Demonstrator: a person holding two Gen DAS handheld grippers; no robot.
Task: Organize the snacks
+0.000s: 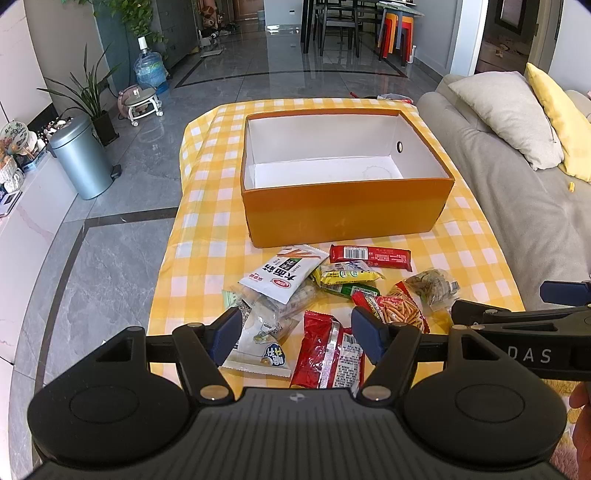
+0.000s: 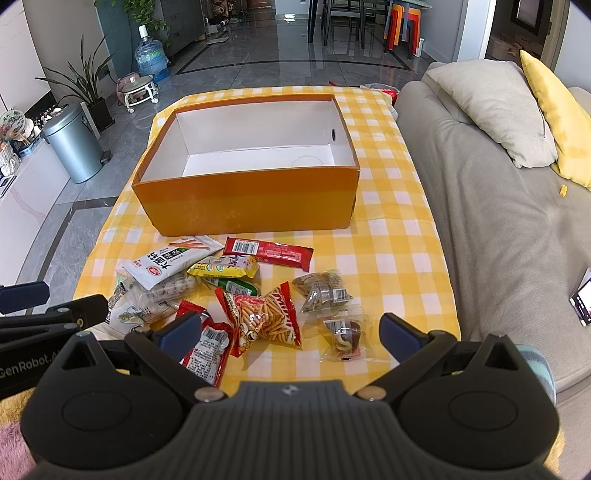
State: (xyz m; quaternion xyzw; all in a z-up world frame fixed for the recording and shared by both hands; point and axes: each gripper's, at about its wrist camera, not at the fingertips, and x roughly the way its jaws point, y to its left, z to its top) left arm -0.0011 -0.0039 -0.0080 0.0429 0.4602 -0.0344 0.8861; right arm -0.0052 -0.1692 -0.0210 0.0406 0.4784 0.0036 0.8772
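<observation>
This is a home, the living room of a flat. A grey sofa [image 1: 491, 206] runs along one side with a beige cushion [image 1: 506, 114] and a yellow cushion [image 1: 561, 122] on it. Polished grey floor tiles [image 1: 236, 66] stretch back to a dining table with dark chairs [image 1: 340, 22] and a stack of red and orange stools [image 1: 397, 33]. Near the wall stand a potted plant [image 1: 92, 96], a big water bottle [image 1: 149, 66] and a metal pedal bin [image 1: 79, 158]. The low surface carries a yellow checked cloth [image 1: 207, 192] with an orange box [image 1: 343, 218] and snack packets [image 1: 332, 295].
</observation>
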